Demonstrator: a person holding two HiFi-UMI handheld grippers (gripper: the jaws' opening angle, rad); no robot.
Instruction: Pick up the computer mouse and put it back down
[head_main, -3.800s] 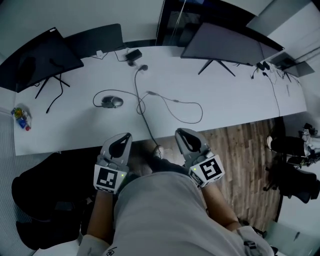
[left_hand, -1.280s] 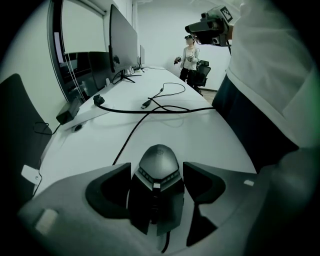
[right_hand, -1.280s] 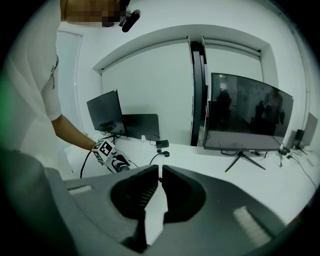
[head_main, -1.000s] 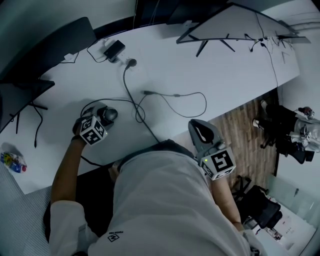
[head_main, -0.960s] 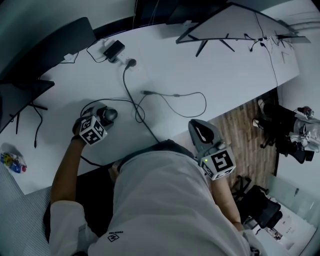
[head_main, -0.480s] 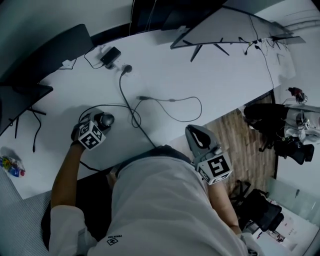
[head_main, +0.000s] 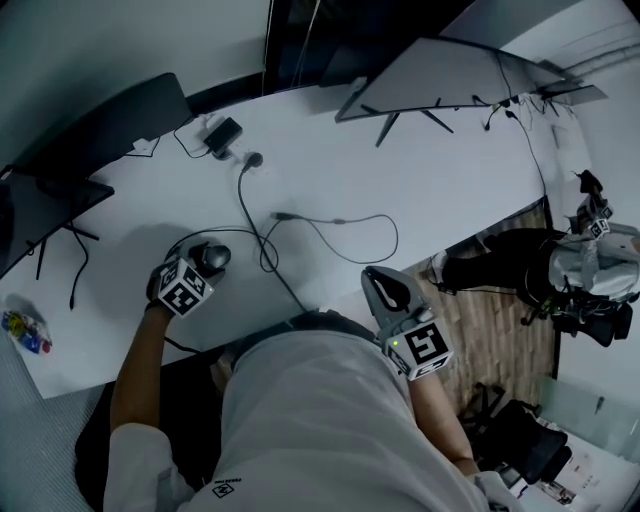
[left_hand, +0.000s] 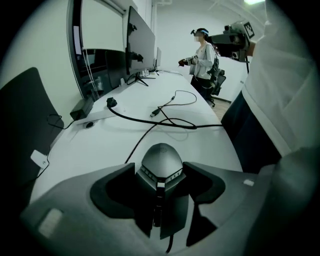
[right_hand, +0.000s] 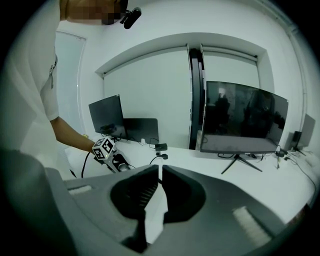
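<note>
Now left hand-held gripper (left_hand: 160, 170) clamped on mouse (left_hand: 161, 159), low over surface (left_hand: 95, 145) near its edge; right hand-held gripper (right_hand: 160, 171) closed, empty. Risk: rounded shell slips, or cord (left_hand: 140, 144) drags on lift

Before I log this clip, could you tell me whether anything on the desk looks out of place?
Nothing looks spilled or damaged. The only untidy item is a loose cable sprawled across the white desk, its free plug lying unconnected. The left gripper is shut on the mouse.
</note>
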